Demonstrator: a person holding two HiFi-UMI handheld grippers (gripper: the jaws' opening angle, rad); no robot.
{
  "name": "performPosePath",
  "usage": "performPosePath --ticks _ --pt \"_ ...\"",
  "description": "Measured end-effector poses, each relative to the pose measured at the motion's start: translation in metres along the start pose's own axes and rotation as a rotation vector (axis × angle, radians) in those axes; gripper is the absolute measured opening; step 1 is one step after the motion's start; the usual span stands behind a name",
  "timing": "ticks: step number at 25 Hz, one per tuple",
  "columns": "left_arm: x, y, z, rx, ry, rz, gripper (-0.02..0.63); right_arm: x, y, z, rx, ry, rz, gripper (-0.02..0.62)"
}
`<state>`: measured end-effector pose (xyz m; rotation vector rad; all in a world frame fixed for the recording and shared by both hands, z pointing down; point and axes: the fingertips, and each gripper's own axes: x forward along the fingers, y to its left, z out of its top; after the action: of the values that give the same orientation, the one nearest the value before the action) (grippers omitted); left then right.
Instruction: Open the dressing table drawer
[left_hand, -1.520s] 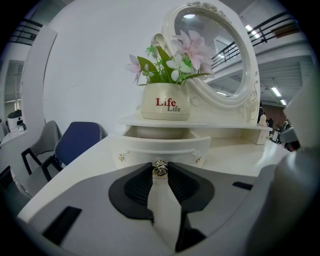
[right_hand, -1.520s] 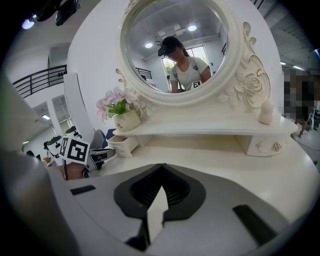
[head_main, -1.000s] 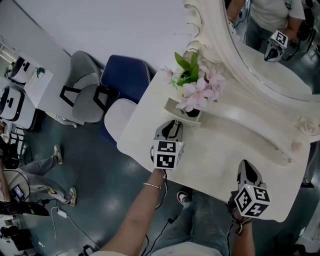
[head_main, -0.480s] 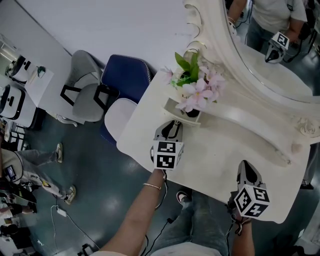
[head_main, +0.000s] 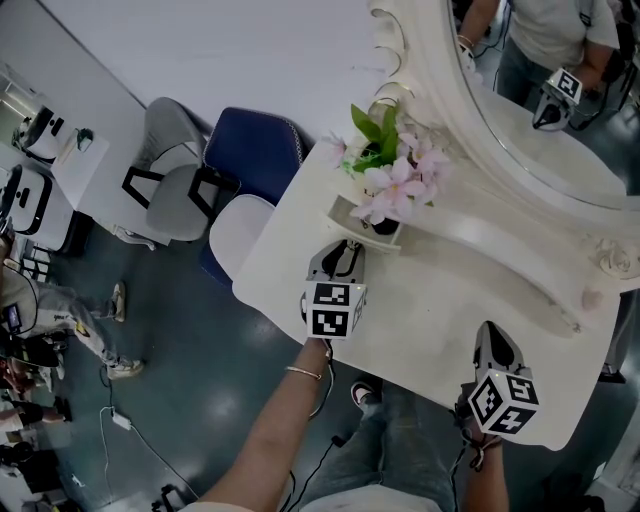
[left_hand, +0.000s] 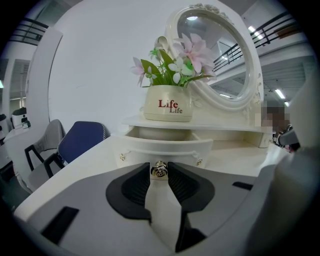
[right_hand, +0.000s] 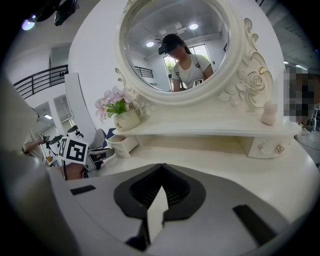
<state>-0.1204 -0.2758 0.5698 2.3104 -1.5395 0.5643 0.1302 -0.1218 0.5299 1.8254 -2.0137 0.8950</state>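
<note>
My left gripper (left_hand: 159, 167) has its jaws pinched on the small gold knob (left_hand: 159, 171) of the drawer (left_hand: 167, 148), with a pad pressed against each side of it. That drawer sits directly below the flower pot (left_hand: 168, 103), under the shelf (left_hand: 210, 125) the pot stands on. Its curved front stands forward of the shelf, and the hollow inside shows behind it. My right gripper (head_main: 491, 338) hovers over the dressing table (head_main: 440, 300), well apart from the flower pot and on the far side from the left gripper, jaws pressed together with nothing between them. The oval mirror (right_hand: 175, 45) rises just behind the flower pot
</note>
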Motion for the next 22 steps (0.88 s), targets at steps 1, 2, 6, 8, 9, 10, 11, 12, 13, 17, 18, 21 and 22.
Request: performPosePath --ticks 1,2,6,8,9,10,11,12,13,17,18,21,22 --pt "-0.001 -0.001 0.001 -0.007 -0.005 -0.005 0.110 0.000 0.000 0.000 0.001 0.001 0.000 0.008" --pt "-0.001 -0.001 0.001 -0.013 -0.010 -0.011 0.110 0.000 -0.001 0.000 0.001 0.002 0.001 0.008" --pt "-0.003 -0.003 0.003 -0.019 -0.013 -0.005 0.121 0.001 -0.002 0.001 -0.003 0.003 0.004 0.008" --pt "-0.005 -0.003 0.003 -0.019 -0.010 0.002 0.124 0.001 -0.001 0.002 -0.006 0.001 0.009 0.008" --pt "-0.005 -0.003 0.004 -0.020 -0.011 0.004 0.124 0.001 0.000 0.003 -0.007 0.000 0.011 0.008" --pt "-0.006 -0.003 0.004 -0.021 -0.012 0.005 0.126 0.000 0.000 0.004 -0.008 -0.001 0.013 0.008" --pt "-0.007 -0.003 0.005 -0.021 -0.013 0.006 0.126 0.000 0.000 0.005 -0.010 -0.002 0.014 0.008" --pt "-0.008 -0.003 0.006 -0.021 -0.014 0.007 0.126 -0.001 0.000 0.006 -0.011 -0.003 0.014 0.008" --pt "-0.009 -0.003 0.007 -0.020 -0.016 0.009 0.126 -0.002 -0.001 0.007 -0.012 -0.004 0.014 0.008" --pt "-0.014 -0.003 0.015 -0.016 -0.033 0.016 0.126 -0.004 -0.004 0.014 -0.019 -0.016 0.015 0.008" --pt "-0.017 -0.003 0.017 -0.015 -0.036 0.018 0.126 -0.005 -0.005 0.016 -0.020 -0.019 0.015 0.008" --pt "-0.032 -0.005 0.026 -0.014 -0.048 0.013 0.126 -0.009 -0.005 0.024 -0.023 -0.031 0.015 0.008" --pt "-0.039 -0.006 0.031 -0.013 -0.056 0.009 0.126 -0.011 -0.005 0.028 -0.024 -0.037 0.016 0.008"
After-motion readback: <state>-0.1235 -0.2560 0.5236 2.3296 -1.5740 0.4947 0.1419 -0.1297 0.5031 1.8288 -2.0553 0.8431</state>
